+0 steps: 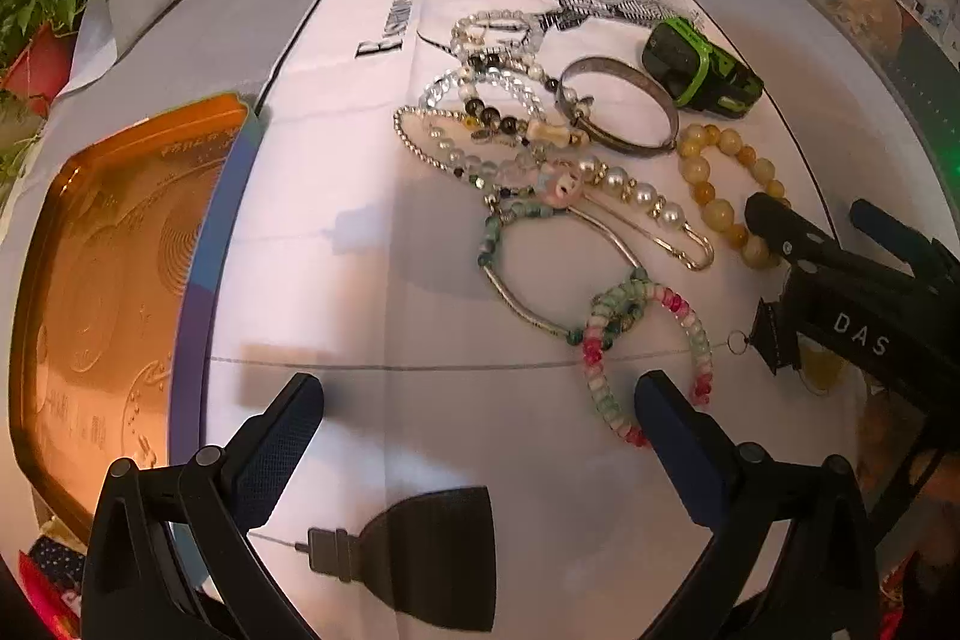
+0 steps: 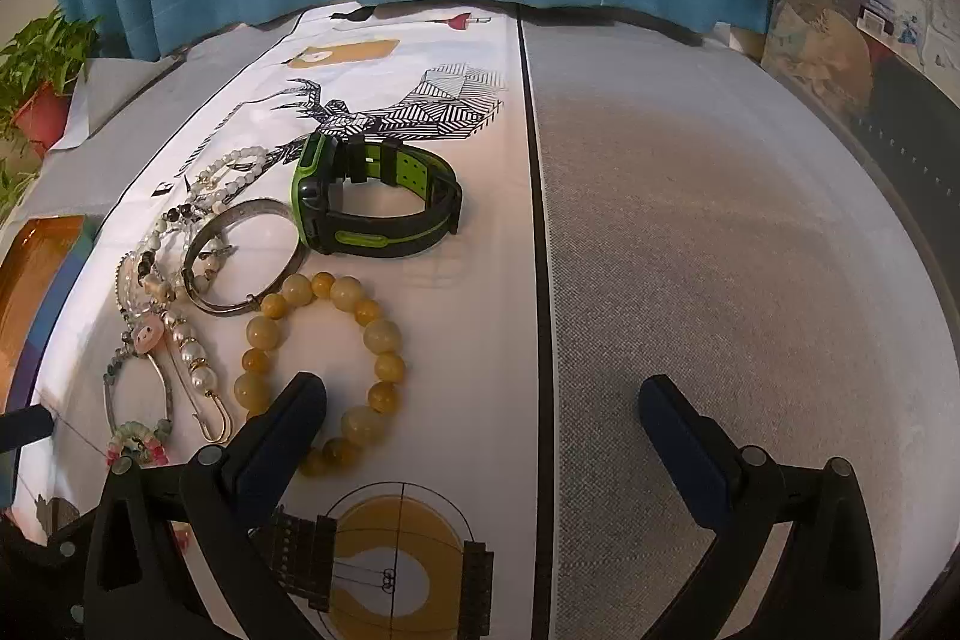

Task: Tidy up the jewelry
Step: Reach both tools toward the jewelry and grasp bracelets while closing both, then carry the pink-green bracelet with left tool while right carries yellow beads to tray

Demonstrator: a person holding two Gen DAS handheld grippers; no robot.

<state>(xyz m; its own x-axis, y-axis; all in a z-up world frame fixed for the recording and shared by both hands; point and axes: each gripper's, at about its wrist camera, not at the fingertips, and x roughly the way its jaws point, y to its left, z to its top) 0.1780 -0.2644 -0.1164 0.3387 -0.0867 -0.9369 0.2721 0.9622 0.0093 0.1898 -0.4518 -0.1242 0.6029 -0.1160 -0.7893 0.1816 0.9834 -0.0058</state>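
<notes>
Evidently both tongs, left tongs [image 1: 480,400] and right tongs [image 2: 483,400], gape empty low in frame, seemingly poised to sort the tangled bracelets [image 1: 510,148] into the orange tray [image 1: 114,292].

the left gripper [image 1: 480,400] and right gripper [image 2: 483,403] are black plastic with dark blue textured finger pads, round grey screws, white letters "das".

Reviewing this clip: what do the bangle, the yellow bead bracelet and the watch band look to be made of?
Bangle: looks like dull grey metal, with a rigid hoop and a muted sheen; possibly tarnished silver.
Yellow bead bracelet: round, glossy, cloudy honey-coloured beads, maybe stone, resin or glass; I cannot tell which.
Watch band: matte black and green, with perforated holes, so probably rubber or silicone.
</notes>
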